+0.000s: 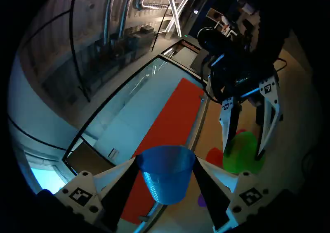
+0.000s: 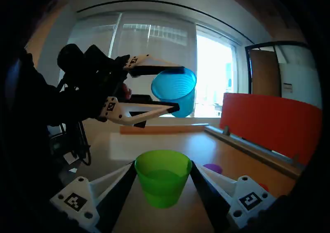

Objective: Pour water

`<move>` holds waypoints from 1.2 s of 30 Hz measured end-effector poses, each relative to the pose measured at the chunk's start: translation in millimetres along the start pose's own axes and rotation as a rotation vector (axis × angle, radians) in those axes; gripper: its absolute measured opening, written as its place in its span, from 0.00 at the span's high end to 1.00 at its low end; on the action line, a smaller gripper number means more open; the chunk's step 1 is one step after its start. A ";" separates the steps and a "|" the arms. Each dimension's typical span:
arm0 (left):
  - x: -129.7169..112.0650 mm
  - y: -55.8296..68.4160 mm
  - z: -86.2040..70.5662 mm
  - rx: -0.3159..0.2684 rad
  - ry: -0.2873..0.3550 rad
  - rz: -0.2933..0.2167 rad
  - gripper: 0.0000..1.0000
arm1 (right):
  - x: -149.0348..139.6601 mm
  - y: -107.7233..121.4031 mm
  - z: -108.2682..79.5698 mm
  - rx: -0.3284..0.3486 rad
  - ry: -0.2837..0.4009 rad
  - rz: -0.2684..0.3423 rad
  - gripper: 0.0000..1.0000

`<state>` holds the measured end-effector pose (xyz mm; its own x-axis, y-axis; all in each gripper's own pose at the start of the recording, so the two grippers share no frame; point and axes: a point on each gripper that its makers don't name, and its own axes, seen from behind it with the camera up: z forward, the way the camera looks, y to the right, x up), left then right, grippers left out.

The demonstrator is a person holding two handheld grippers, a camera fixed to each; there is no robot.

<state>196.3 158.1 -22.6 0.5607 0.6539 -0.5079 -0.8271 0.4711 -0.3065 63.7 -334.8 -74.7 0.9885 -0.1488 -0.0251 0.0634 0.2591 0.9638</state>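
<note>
**Both grippers clamped on cups, blue one tipped above green one**

Left gripper point(image 1: 166, 160): both fingers pressed on the sides of the blue cup point(image 1: 167, 179), which sits right at the fingertips, rim up in the left gripper view. Beyond the tips and off to the right is the right gripper point(image 1: 243, 152), pointing down, with the green cup point(image 1: 247, 144) between its fingers. A red disc point(image 1: 214, 154) lies just beside that cup. A purple spot point(image 1: 201, 200) lies nearer, just right of the blue cup. A red panel point(image 1: 173, 121) runs away behind the blue cup.

Right gripper point(image 2: 163, 165): fingers closed on the green cup point(image 2: 163, 183), upright, held at the tips over the wooden table point(image 2: 177, 140). A liquid line seems to show inside it, not sure. Ahead and higher up, the left gripper point(image 2: 180, 88) is turned on its side, one finger over the other, gripping the blue cup point(image 2: 174, 90). That cup is tilted, mouth facing back toward this gripper, and it hangs in the air in front of the bright window point(image 2: 212, 76). The red panel point(image 2: 268, 121) stands to the right of the tips. A purple disc point(image 2: 213, 167) lies just right of the green cup.
</note>
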 end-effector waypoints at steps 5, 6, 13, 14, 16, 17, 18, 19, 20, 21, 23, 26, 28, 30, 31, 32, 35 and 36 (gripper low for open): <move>2.6 -7.0 -3.2 0.008 0.007 -0.125 0.12 | 1.0 0.5 -0.5 -0.002 0.001 0.001 0.07; 3.1 -8.4 -3.7 0.009 0.009 -0.146 0.12 | 1.1 0.4 -0.4 -0.002 0.001 0.001 0.07; 3.6 -13.2 -5.3 0.009 0.015 -0.260 0.12 | 1.4 -0.9 0.5 -0.001 0.003 0.001 0.07; 3.2 -13.0 -5.0 0.008 0.013 -0.272 0.12 | 1.6 -1.2 0.6 -0.001 0.003 0.001 0.07; 1.6 -12.6 -4.3 0.008 0.008 -0.299 0.12 | 1.9 -1.4 0.4 -0.001 0.004 0.000 0.07; 0.8 -12.4 -4.0 0.008 0.005 -0.312 0.12 | 2.1 -1.5 0.3 -0.001 0.004 0.000 0.07; 0.1 -12.3 -3.8 0.008 0.003 -0.328 0.12 | 2.2 -1.5 0.2 -0.001 0.004 -0.001 0.07; -0.7 -12.2 -3.6 0.007 0.001 -0.346 0.12 | 2.3 -1.5 0.2 -0.001 0.004 -0.001 0.07; -1.3 -12.2 -3.5 0.006 -0.001 -0.363 0.12 | 2.4 -1.6 0.1 -0.002 0.003 -0.001 0.07; -1.8 -12.7 -3.6 0.006 -0.002 -0.380 0.12 | 2.5 -1.4 0.0 -0.003 0.003 -0.001 0.07; -2.6 -14.3 -3.8 0.006 -0.006 -0.416 0.12 | 2.6 -0.9 -0.2 -0.005 0.004 -0.001 0.07; -2.8 -15.6 -4.8 -0.001 -0.006 -0.468 0.12 | 3.3 -0.5 -1.3 -0.006 0.006 -0.001 0.07; -3.8 -14.9 -5.0 -0.010 -0.009 -0.506 0.12 | 3.9 -0.3 -1.6 -0.007 0.008 0.000 0.07; -5.2 -14.4 -5.0 -0.016 -0.013 -0.542 0.12 | 4.5 -0.2 -1.6 -0.007 0.009 0.000 0.07; -6.1 -14.8 -5.0 -0.018 -0.015 -0.563 0.12 | 4.8 -0.3 -1.6 -0.008 0.010 -0.001 0.07; -7.0 -15.1 -4.9 -0.019 -0.017 -0.582 0.12 | 5.0 -0.4 -1.6 -0.008 0.010 -0.002 0.07; -6.2 -16.4 -5.4 -0.025 -0.011 -0.637 0.12 | 5.6 -1.1 -1.7 -0.008 0.010 -0.003 0.07; -6.1 -17.0 -5.6 -0.026 -0.009 -0.653 0.12 | 5.7 -1.2 -1.7 -0.008 0.010 -0.003 0.07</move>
<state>206.8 142.8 -18.8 0.9482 0.2437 -0.2038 -0.3173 0.7586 -0.5691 69.4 -334.3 -76.5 0.9897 -0.1398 -0.0310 0.0677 0.2662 0.9615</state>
